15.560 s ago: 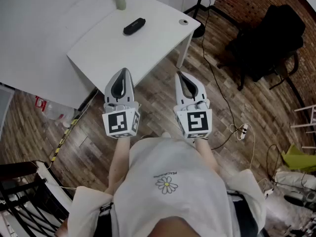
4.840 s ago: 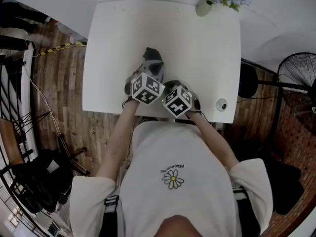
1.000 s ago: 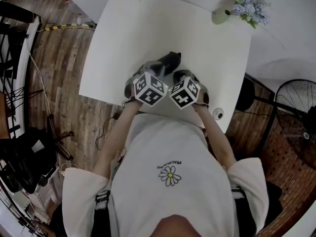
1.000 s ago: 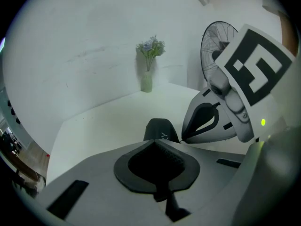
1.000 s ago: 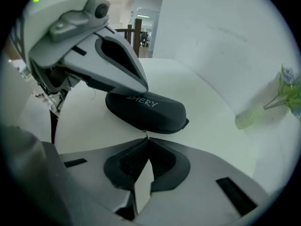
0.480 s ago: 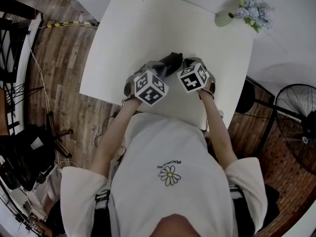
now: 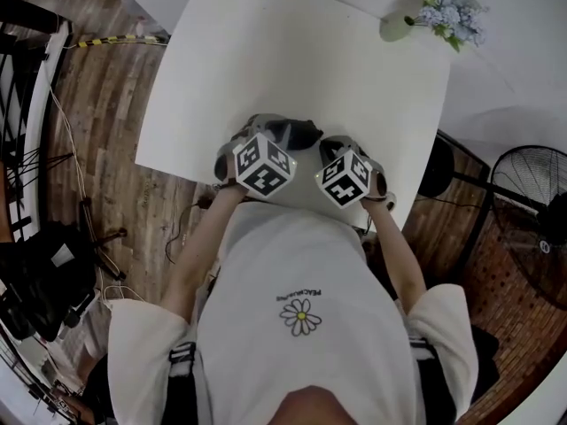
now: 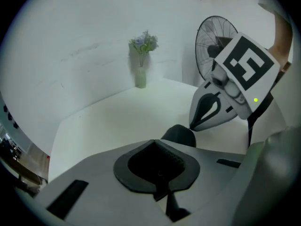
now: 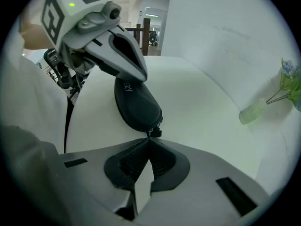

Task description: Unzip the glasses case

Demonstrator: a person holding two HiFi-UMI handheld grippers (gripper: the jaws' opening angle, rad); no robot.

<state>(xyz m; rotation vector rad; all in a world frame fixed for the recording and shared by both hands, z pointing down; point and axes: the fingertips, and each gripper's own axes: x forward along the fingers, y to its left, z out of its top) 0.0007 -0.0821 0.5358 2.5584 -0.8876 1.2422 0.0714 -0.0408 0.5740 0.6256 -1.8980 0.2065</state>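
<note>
**Desk:** Head view first. What's the scene?

**Photographer:** A person in a white T-shirt bends over a white table (image 7: pixel 266 51), a gripper in each hand. The dark glasses case (image 7: pixel 303 134) lies near the table's near edge. The left gripper (image 7: pixel 285 132) is at the case and the right gripper (image 7: pixel 330 147) is just beside it. A vase (image 7: pixel 397 27) of flowers stands at the far corner.

**Desk:** And the left gripper view?

**Photographer:** Its jaws are closed together, with nothing seen between them. The rounded end of the case shows just past their tip, with the nose of the right gripper at the case beyond. A fan (image 8: pixel 209 46) stands behind the table.

**Desk:** Right gripper view?

**Photographer:** Its jaws are pressed together on the zip pull (image 9: pixel 154 132) at the near end of the case. The case lies flat on the table. The closed tip of the left gripper appears to press on its far end.
</note>
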